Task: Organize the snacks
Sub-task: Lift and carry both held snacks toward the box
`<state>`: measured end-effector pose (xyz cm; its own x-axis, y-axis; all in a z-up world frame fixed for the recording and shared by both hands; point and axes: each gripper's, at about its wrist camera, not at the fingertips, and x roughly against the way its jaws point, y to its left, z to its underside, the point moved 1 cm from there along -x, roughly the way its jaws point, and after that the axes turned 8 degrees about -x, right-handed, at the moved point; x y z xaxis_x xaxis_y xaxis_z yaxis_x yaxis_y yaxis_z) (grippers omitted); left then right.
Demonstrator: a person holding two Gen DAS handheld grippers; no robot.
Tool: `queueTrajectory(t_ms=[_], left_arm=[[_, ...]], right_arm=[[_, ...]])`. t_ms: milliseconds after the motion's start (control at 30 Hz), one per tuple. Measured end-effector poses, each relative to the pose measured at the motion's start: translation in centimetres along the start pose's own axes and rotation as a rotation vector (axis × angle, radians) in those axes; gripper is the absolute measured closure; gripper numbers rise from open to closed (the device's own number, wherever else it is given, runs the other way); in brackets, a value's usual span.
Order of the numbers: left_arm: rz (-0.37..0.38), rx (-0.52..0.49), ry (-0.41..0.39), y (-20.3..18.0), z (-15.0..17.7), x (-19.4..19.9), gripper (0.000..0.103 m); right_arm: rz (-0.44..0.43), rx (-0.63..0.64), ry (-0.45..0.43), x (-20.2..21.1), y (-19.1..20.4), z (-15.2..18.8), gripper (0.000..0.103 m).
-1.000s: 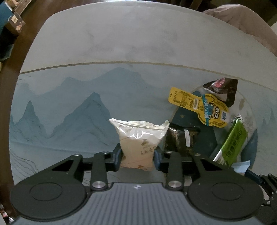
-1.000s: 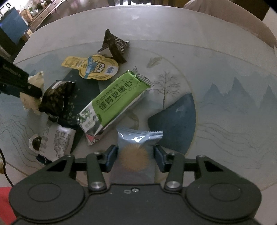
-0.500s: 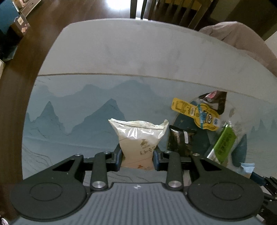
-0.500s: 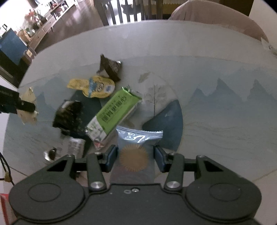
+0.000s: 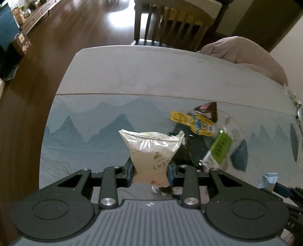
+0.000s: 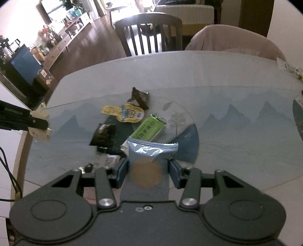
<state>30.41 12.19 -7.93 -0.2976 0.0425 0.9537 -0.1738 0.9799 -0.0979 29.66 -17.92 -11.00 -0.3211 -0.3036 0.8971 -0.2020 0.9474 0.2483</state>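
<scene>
Left wrist: a cream snack packet [image 5: 151, 157] is clamped low in the left gripper [image 5: 150, 173], held above the table [image 5: 132, 75]. Pkt is gripped near its bottom w/ the top free; it could swing or slip if jerked.

Right wrist: a blue-grey pouch [image 6: 149, 160] is pinched by the right gripper [image 6: 148, 171], over the leftover pile, incl. the green bar [image 6: 149, 128]. Slick foil could slide out and land back in the pile.

Dim indoor light; window glare whitens the floor [image 5: 121, 17] at the top. The snack packets on the table [image 5: 132, 75] smear with motion blur, and fisheye bending curves the edges.
</scene>
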Motion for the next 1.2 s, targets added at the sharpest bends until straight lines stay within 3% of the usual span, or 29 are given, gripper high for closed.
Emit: queueTrajectory(t_ms=[633,1200], left_arm=[[0.05,-0.143,-0.017,-4.1,9.2,6.9,0.07],[0.102,-0.275,0.068,-6.0,18.1,7.3,0.07]], right_arm=[[-0.088,0.034,-0.043,7.5,2.4,5.6,0.056],[-0.117,0.053,0.02,7.5,3.5,11.8,0.056]])
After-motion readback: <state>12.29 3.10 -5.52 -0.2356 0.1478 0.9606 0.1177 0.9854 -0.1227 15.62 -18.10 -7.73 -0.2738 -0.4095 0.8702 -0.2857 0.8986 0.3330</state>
